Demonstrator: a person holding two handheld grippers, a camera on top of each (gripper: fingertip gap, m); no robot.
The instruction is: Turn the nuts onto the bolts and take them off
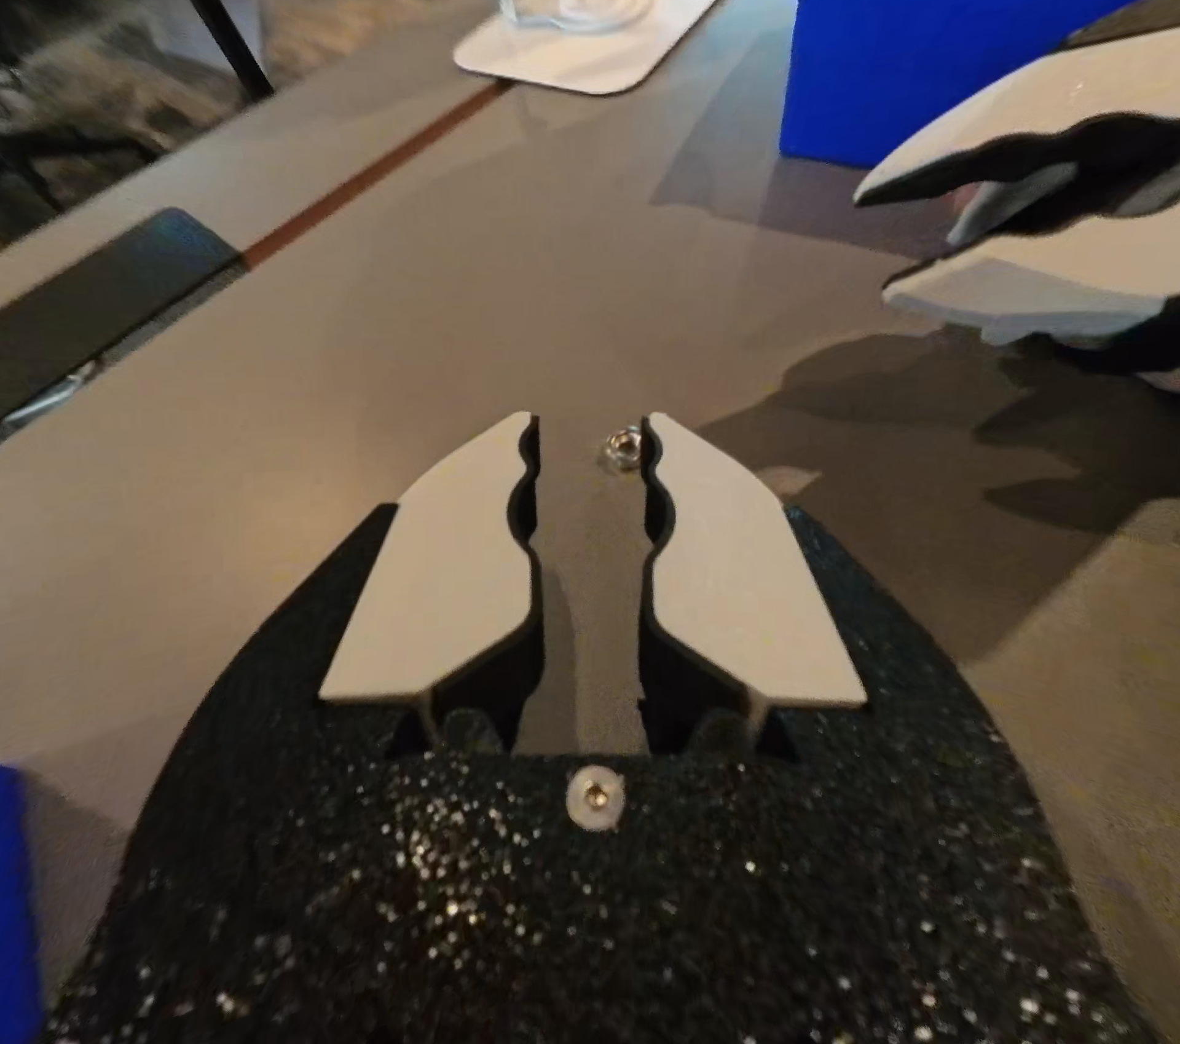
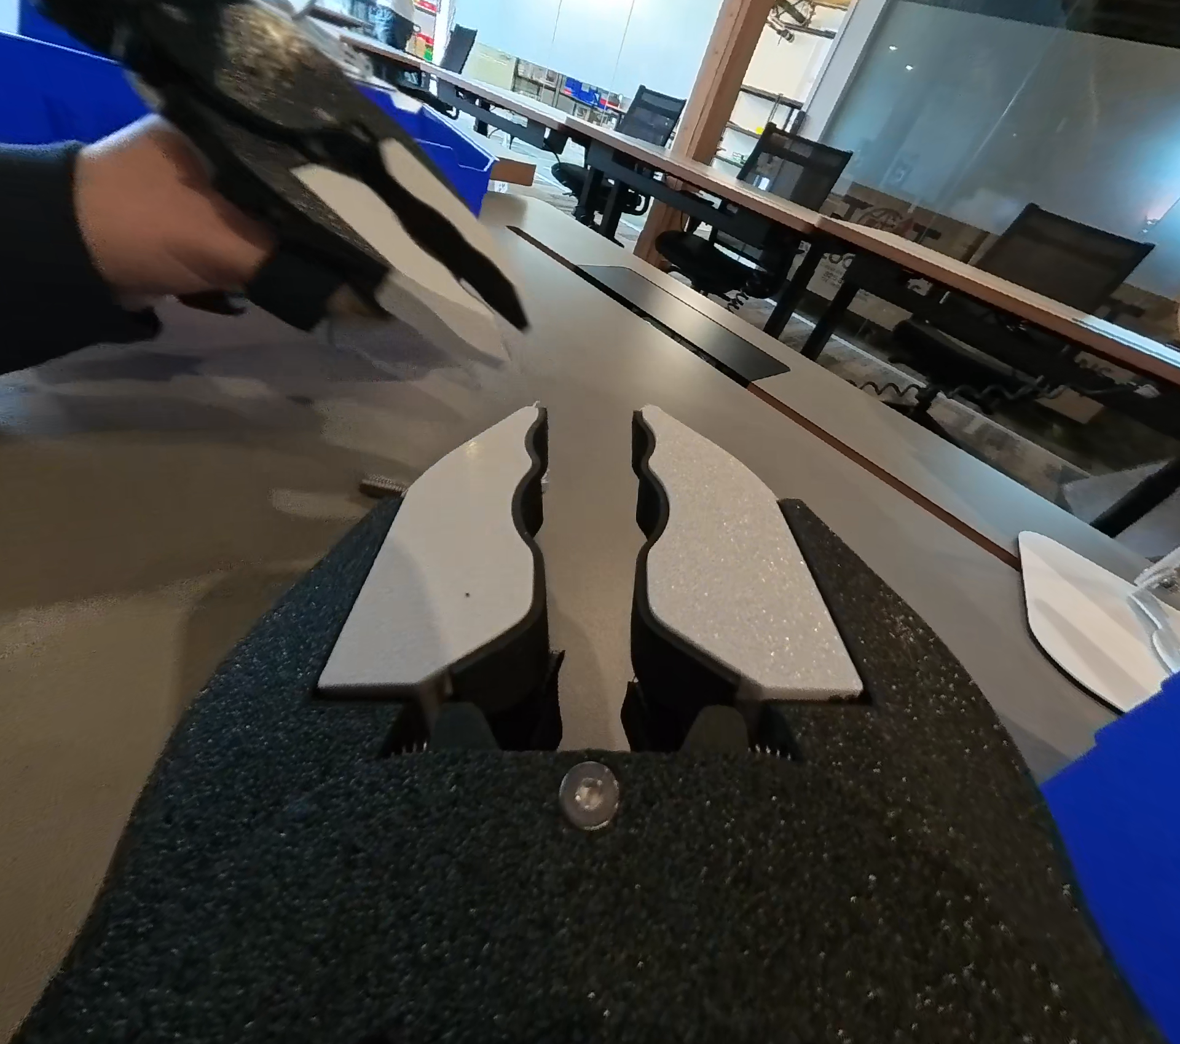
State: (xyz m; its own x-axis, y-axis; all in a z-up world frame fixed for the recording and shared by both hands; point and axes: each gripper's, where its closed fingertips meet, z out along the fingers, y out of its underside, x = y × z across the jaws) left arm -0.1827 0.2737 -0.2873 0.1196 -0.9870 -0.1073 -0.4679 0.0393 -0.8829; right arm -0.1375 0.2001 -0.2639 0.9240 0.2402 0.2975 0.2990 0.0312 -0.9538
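A small silver nut (image 1: 618,447) lies flat on the grey table (image 1: 447,349). My left gripper (image 1: 590,425) is open and low over the table, with the nut between its fingertips, close to the right finger and not gripped. My right gripper (image 2: 589,416) is open and empty, also low over the table. A short threaded bolt (image 2: 382,484) lies on the table just left of its left finger, partly hidden by it. The right gripper also shows at the right edge of the left wrist view (image 1: 875,243). The left gripper shows in the right wrist view (image 2: 511,339), held by a hand (image 2: 159,221).
A blue bin (image 1: 958,23) stands at the back right and also shows in the right wrist view (image 2: 447,144). The white base of a clear stand (image 1: 600,23) sits beyond. A black cable hatch (image 1: 115,298) lies near the table's left edge. Desks and chairs stand behind. Tip to tip, the grippers are about 9 cm apart.
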